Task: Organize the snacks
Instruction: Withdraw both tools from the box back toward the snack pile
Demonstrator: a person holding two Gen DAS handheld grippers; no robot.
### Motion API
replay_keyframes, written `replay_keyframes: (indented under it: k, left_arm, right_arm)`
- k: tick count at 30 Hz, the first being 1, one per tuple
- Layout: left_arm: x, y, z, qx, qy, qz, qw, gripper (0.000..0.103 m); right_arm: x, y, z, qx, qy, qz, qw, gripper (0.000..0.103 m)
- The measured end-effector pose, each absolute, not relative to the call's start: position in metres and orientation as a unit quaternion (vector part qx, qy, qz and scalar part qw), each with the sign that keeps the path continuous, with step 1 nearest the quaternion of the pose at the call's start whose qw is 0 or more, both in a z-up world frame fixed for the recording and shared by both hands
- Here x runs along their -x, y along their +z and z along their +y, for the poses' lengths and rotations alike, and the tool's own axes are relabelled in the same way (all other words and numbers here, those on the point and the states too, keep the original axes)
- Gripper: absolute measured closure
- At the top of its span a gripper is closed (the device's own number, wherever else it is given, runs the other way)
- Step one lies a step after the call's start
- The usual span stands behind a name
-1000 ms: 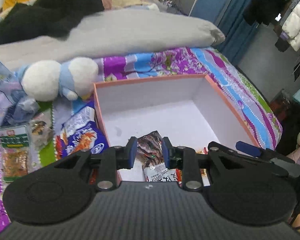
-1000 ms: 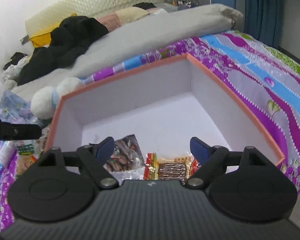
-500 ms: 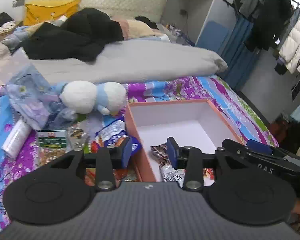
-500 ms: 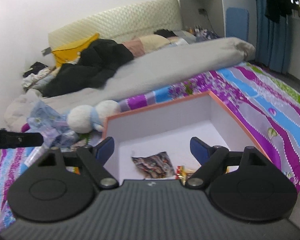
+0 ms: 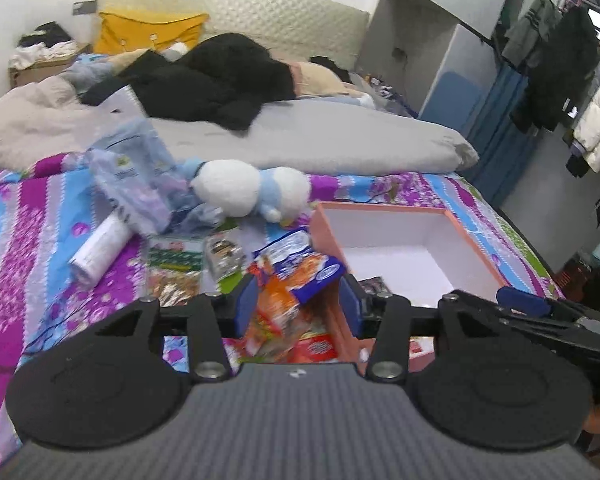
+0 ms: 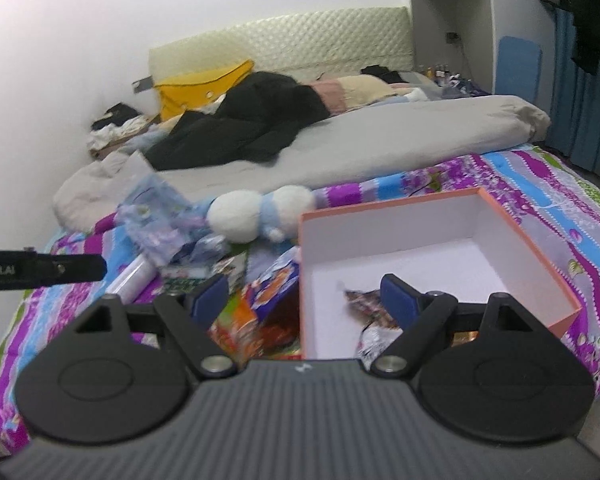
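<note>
Listing contents of a bed with a striped floral cover, snack-sorting in progress.

Item 1: orange box, white inside, open-topped, on the bed's right side. It holds a dark foil packet near the front wall; anything further in the front corner is hidden by the gripper body.

Item 2: loose snack pile just left of the box: blue-and-white packet touching the box's left wall, orange packet beneath it, red packet nearest the camera, green-topped packet and a small clear packet farther left.

Item 3: non-snacks near the pile: plush toy, crumpled bluish bag, white tube.

Item 4: left gripper, jaws parted and empty, poised over the pile with the blue-and-white and orange packets between them.

Item 5: right gripper, spread wide and empty, straddling the box's left wall.

Risks, as judged:
- Overlapping packets: closing here may pinch two at once, or catch only a slippery corner and drop it short of the box.
- The left gripper's right finger sits close to the box wall; descending could snag or shove the light box.
- Both grippers crowd the same corner and may collide.
</note>
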State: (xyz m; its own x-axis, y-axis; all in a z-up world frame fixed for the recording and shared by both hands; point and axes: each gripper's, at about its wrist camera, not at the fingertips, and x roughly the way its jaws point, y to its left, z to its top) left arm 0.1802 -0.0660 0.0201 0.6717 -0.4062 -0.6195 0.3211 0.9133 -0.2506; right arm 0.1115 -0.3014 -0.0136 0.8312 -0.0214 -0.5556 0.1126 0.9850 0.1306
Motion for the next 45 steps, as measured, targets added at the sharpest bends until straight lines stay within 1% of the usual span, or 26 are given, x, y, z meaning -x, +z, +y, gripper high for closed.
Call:
replay_keyframes:
  k: [4, 11, 19, 23, 28, 35, 40, 45]
  left_arm:
    - [-0.172, 0.004, -0.041, 0.070, -0.175, 0.363, 0.912, 0.052]
    - [-0.183, -0.031, -0.008, 0.082, -0.136, 0.381, 0.911, 0.052]
    - [-0.212, -0.063, 0.008, 0.086, -0.107, 0.395, 0.908, 0.052]
    - [-0.219, -0.072, 0.009, 0.088, -0.107, 0.401, 0.906, 0.052]
    - [-0.221, -0.078, 0.011, 0.090, -0.107, 0.400, 0.906, 0.052]
    - [-0.220, -0.103, 0.018, 0.093, -0.089, 0.402, 0.907, 0.052]
    - [-0.216, -0.116, 0.024, 0.119, -0.089, 0.413, 0.899, 0.052]
    - [-0.205, -0.107, 0.022, 0.109, -0.103, 0.405, 0.902, 0.052]
  right_arm:
    - [-0.111, -0.024, -0.280, -0.071, -0.018, 0.316, 0.946, 0.018]
    - [-0.124, -0.033, -0.250, 0.000, -0.014, 0.370, 0.929, 0.018]
    - [-0.150, -0.043, -0.246, 0.127, -0.023, 0.345, 0.930, 0.018]
    - [-0.177, -0.057, -0.265, 0.107, -0.047, 0.349, 0.930, 0.018]
    - [-0.187, -0.072, -0.271, 0.099, -0.059, 0.343, 0.932, 0.018]
    - [-0.168, -0.096, -0.238, 0.190, -0.088, 0.276, 0.938, 0.018]
    - [-0.159, -0.100, -0.215, 0.197, -0.063, 0.295, 0.933, 0.018]
    - [-0.155, -0.092, -0.207, 0.171, -0.059, 0.321, 0.930, 0.018]
